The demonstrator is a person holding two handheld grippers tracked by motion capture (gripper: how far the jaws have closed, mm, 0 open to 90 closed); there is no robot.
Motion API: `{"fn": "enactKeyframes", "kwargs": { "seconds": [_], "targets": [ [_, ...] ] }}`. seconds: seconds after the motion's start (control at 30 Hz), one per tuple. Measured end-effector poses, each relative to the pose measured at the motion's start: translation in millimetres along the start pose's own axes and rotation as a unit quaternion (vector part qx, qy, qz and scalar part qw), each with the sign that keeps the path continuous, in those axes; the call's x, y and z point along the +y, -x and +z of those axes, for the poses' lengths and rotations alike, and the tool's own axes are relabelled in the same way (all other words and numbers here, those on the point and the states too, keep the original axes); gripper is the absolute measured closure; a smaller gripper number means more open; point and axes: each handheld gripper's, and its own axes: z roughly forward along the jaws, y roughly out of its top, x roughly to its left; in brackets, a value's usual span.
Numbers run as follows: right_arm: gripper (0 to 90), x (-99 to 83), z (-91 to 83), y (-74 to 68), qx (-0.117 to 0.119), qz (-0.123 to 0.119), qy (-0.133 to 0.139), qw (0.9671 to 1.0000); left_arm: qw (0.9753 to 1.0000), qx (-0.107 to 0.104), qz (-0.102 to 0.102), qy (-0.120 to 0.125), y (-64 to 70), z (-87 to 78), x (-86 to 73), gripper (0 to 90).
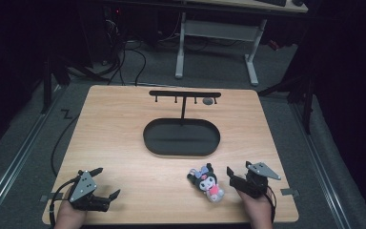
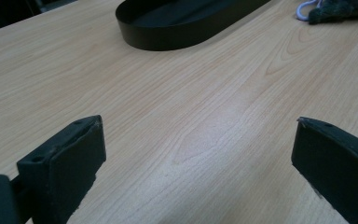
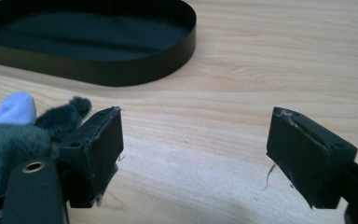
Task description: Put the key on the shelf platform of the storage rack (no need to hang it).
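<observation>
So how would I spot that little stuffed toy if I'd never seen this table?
Start at the wooden table and find the black oval tray at its middle. Come toward the person's edge, to the right, just beside the right tool, whose jaws stand open. There lies the plush doll: soft, dark-eared, with a pink body, the only colourful thing among black metal.

Each hand carries a black two-jaw gripper: the left gripper [image 1: 106, 182] and right gripper [image 1: 238, 172] both bear a grey three-cornered plate dotted with small screws. A black cable trails from each. The jaws are flat black blocks with screw holes; the right ones have frayed edges.
</observation>
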Motion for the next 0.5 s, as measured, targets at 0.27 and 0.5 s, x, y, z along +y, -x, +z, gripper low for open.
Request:
{"fn": "enactKeyframes", "kwargs": {
  "seconds": [0.27,0.5],
  "targets": [
    [18.1,-0.1,1.1,1.7,-0.006,0.008,0.008,0.9999,1.0000,0.001,-0.001,-0.003,-0.7,1.2,-0.9,3.5],
    [18.2,-2.1,-1.1,3.3,-0.004,0.004,0.012,0.9999,0.9999,-0.005,0.005,-0.009,1.0,5.9,0.6,3.5]
  ]
}}
